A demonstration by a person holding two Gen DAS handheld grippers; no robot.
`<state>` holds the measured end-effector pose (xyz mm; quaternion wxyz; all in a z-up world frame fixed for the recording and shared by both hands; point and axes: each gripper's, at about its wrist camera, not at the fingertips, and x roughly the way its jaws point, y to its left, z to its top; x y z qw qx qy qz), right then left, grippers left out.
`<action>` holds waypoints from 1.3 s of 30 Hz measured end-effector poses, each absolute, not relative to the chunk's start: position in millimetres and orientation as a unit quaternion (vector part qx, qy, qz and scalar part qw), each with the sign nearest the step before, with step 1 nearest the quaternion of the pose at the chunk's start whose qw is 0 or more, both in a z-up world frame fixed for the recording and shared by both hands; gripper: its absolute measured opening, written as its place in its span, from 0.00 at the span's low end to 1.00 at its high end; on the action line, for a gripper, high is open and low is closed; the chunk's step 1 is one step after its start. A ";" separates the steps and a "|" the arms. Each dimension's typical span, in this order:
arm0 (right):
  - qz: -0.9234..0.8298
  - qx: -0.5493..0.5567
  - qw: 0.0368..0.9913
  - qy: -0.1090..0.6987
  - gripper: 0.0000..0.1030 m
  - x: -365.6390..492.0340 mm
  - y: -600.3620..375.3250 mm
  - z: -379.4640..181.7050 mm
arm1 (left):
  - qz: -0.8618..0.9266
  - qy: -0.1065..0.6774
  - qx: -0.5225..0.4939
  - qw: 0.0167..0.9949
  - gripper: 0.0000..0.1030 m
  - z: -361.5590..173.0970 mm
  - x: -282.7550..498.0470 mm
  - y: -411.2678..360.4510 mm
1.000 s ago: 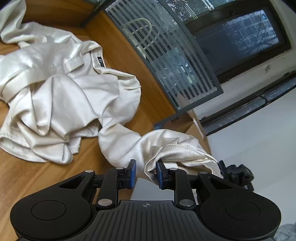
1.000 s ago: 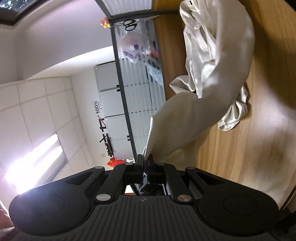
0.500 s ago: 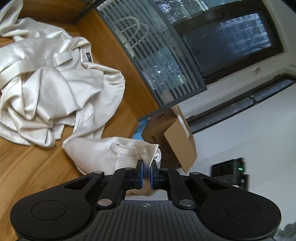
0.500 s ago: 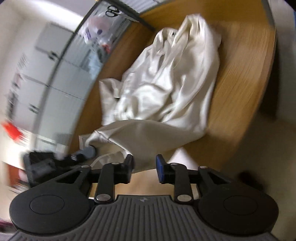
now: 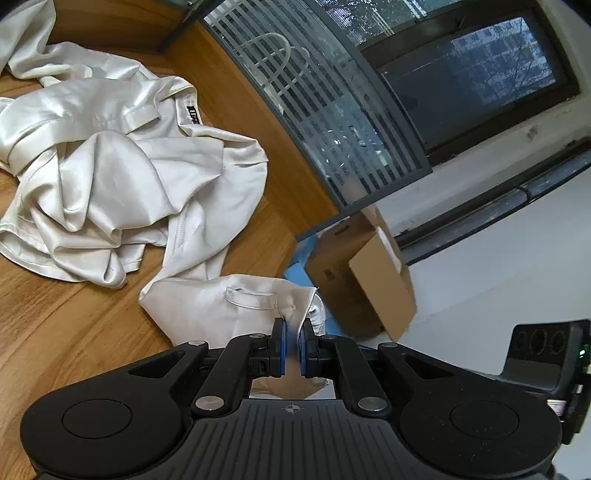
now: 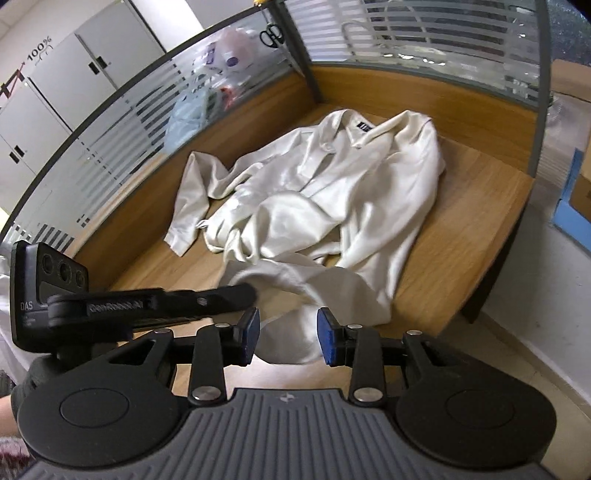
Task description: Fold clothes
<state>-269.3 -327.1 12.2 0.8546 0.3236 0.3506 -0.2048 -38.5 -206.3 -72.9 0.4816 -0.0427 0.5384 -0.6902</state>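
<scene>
A cream satin shirt (image 5: 110,177) lies crumpled on the wooden desk (image 5: 66,332), collar and black label up. One sleeve (image 5: 221,306) stretches toward the desk's edge, and my left gripper (image 5: 291,332) is shut on its cuff corner. In the right wrist view the whole shirt (image 6: 351,192) spreads across the desk (image 6: 469,206). My right gripper (image 6: 288,332) hovers above the near sleeve, open, with its pads off the cloth. The left gripper (image 6: 245,293) reaches in from the left there, its tip in the sleeve folds.
Striped glass partitions (image 6: 110,122) wall the desk at the back and sides. A cardboard box (image 5: 362,280) on a blue sheet stands on the floor past the desk's edge. Plastic bags (image 6: 229,51) and scissors (image 6: 271,35) sit behind the partition.
My left gripper closed on the sleeve cuff and drew it toward the desk's edge. My right gripper let go of the cloth, opened, rolled and rose to look down on the desk.
</scene>
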 end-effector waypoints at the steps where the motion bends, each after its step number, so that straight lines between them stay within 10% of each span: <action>1: -0.204 0.322 0.854 0.353 0.38 -264.4 -325.2 10.2 | -0.689 0.538 -0.041 0.484 0.09 -72.9 -39.5 -206.0; 10: -0.211 0.259 0.844 0.420 0.37 -237.3 -310.1 -15.0 | -0.699 0.516 -0.021 0.495 0.09 -65.4 -49.7 -202.5; 15: -0.209 0.243 0.840 0.438 0.05 -231.0 -310.3 -24.7 | -0.710 0.511 -0.003 0.484 0.09 -65.4 -59.8 -203.7; 21: -0.193 0.228 0.845 0.443 0.01 -241.3 -310.2 -22.7 | -0.697 0.527 -0.004 0.487 0.10 -71.7 -55.4 -204.9; 28: -0.160 0.211 0.867 0.422 0.01 -263.0 -306.0 14.0 | -0.696 0.553 -0.081 0.451 0.51 -74.0 -40.5 -200.9; 39: -0.175 0.165 0.892 0.382 0.01 -288.2 -299.8 53.5 | -0.653 0.600 -0.089 0.454 0.56 -93.8 -29.0 -205.2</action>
